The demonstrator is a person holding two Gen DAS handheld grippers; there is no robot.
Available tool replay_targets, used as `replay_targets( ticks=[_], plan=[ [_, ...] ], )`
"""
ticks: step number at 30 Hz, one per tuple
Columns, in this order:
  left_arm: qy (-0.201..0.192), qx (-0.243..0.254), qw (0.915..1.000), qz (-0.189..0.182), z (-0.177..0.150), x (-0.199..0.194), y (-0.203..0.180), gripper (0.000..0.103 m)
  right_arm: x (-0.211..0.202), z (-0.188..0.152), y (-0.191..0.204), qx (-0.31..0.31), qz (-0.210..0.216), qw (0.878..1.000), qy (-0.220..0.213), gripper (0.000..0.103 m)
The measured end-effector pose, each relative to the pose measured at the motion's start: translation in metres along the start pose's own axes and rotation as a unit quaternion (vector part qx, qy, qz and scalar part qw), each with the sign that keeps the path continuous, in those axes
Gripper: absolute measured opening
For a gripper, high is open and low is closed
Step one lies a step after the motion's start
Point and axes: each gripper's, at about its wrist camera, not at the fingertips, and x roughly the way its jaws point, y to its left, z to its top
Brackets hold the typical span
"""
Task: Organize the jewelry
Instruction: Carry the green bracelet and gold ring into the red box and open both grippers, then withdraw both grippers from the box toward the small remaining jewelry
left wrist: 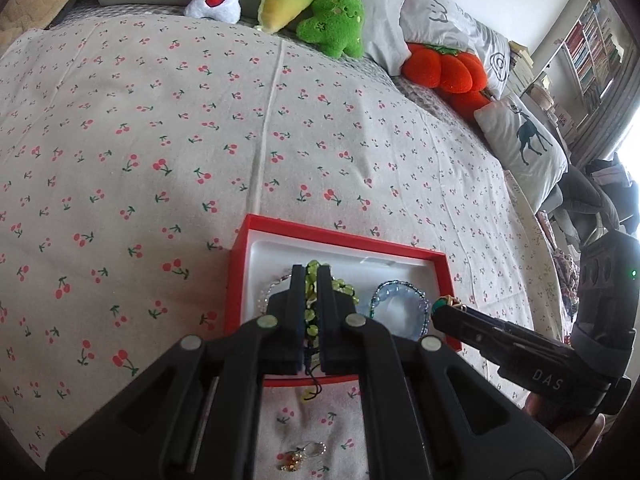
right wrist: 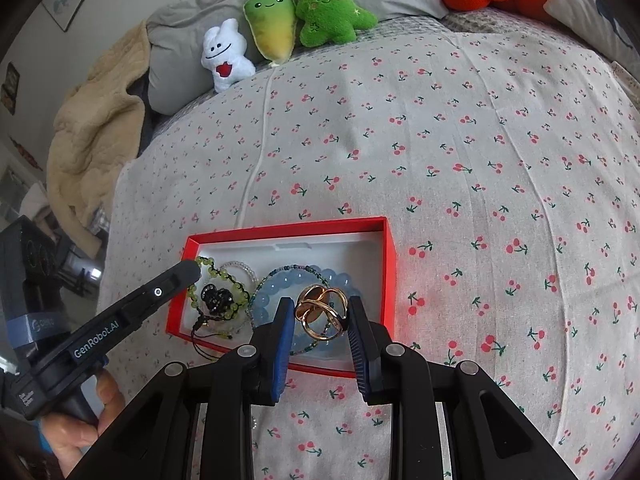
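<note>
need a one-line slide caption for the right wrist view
Right gripper holds a gold ring over the red box of beaded bracelets; left gripper grips the green bracelet.

Cherry-print bedspread (left wrist: 160, 140), pillows (left wrist: 520, 140), perhaps bookshelves (left wrist: 592, 52).

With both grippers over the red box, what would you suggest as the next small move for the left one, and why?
Probably open the left gripper a little to release the green bead bracelet. Its jaws are shut on the strand, and most of the bracelet already lies inside the red box; only its dark cord trails over the near wall. The right gripper holds the gold ring over the box.
</note>
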Motion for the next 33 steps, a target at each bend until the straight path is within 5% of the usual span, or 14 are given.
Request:
replay_targets(
  ticks=[7,10,12,13,17,22,26,33],
  plan=[
    [-0.005,0.009,0.9996,0.026,0.001,0.003,-0.002,0.009,0.007,0.004,-0.004,0.001,0.002,1.000,0.001,0.028],
    [-0.006,0.018,0.9994,0.028,0.001,-0.004,-0.005,0.028,0.003,0.006,-0.002,0.005,0.005,1.000,-0.005,0.032],
    [-0.013,0.027,0.9990,0.033,-0.001,-0.013,-0.008,0.037,-0.001,0.005,-0.001,0.001,0.008,1.000,-0.008,0.055],
    [-0.016,0.033,0.9987,0.035,-0.001,-0.017,-0.010,0.043,-0.006,0.004,0.001,-0.001,0.008,1.000,-0.014,0.059],
    [-0.022,0.042,0.9981,0.040,-0.008,-0.036,-0.014,0.055,-0.023,0.000,0.005,-0.010,0.013,0.999,-0.028,0.059],
    [-0.022,0.040,0.9970,0.062,-0.022,-0.054,-0.013,0.081,-0.043,-0.008,0.006,-0.015,0.009,0.999,-0.037,0.061],
    [-0.013,0.038,0.9932,0.109,-0.032,-0.060,-0.007,0.084,-0.057,-0.018,0.003,-0.015,-0.001,0.999,-0.041,0.073],
    [0.013,0.040,0.9897,0.137,-0.053,-0.068,-0.002,0.098,-0.065,-0.037,0.000,-0.020,-0.057,0.998,-0.030,0.080]
  ],
)
